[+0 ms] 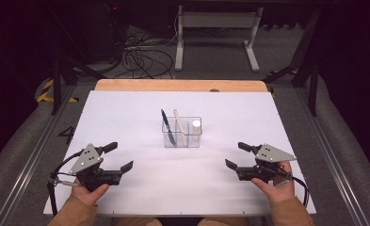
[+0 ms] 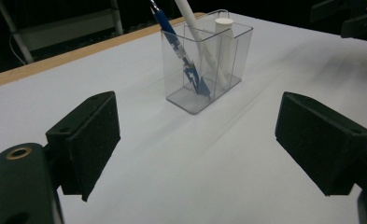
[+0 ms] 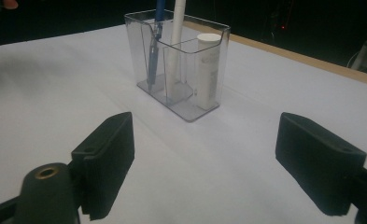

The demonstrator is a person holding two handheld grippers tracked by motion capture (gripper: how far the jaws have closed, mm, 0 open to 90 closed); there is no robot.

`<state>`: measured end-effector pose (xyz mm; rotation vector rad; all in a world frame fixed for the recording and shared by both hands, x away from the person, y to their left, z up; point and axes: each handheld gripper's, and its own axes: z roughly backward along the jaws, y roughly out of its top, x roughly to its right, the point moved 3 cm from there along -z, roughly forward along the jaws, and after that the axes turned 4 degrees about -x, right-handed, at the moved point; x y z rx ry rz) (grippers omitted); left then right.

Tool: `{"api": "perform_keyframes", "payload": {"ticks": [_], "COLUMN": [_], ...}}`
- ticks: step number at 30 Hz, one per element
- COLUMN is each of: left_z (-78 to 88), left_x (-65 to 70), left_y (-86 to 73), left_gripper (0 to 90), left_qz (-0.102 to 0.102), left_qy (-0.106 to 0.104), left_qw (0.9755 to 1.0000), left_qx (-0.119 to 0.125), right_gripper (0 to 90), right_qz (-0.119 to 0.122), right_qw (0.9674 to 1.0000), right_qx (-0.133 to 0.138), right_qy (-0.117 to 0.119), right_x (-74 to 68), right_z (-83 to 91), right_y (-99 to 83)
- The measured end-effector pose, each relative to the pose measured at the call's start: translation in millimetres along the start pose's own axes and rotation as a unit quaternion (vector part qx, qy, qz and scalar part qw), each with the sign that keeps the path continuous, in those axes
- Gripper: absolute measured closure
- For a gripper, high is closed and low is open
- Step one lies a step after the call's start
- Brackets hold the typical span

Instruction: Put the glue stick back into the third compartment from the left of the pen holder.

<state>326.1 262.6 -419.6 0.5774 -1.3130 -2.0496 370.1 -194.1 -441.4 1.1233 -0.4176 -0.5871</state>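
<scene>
A clear plastic holder (image 1: 182, 133) stands mid-worktop (image 1: 126, 117), with a blue pen (image 1: 167, 126) and a white pen (image 1: 179, 126) leaning in its compartments and a white tube (image 1: 196, 128) upright. The left gripper (image 1: 118, 157) and the right gripper (image 1: 236, 155) rest near the front edge, well apart from the holder, jaws wide open and empty.

- The high view looks forward and down from above the person's side, taking in the whole white table (image 1: 126, 122) from well back.
- The left gripper view sits low over the table, facing the clear organizer (image 2: 204, 60) from near.
- The right gripper view is equally low and near, facing that organizer (image 3: 181, 60) from the opposite side.
- All 3 views share the organizer (image 1: 182, 132) at mid-table.
</scene>
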Motion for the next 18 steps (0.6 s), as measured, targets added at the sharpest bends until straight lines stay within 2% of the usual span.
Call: {"api": "perform_keyframes", "payload": {"ticks": [18], "left_z": [-3.2], "left_x": [-2.9], "left_y": [-3.7], "left_gripper": [14.7], "left_qz": [-0.003], "left_qy": [0.002], "left_qw": [1.0], "left_qx": [-0.002], "right_gripper": [19.1], "right_qz": [0.003], "right_qw": [1.0], "right_qx": [0.002], "right_qy": [-0.001], "right_x": [-0.1], "right_z": [2.1], "right_y": [2.5]}}
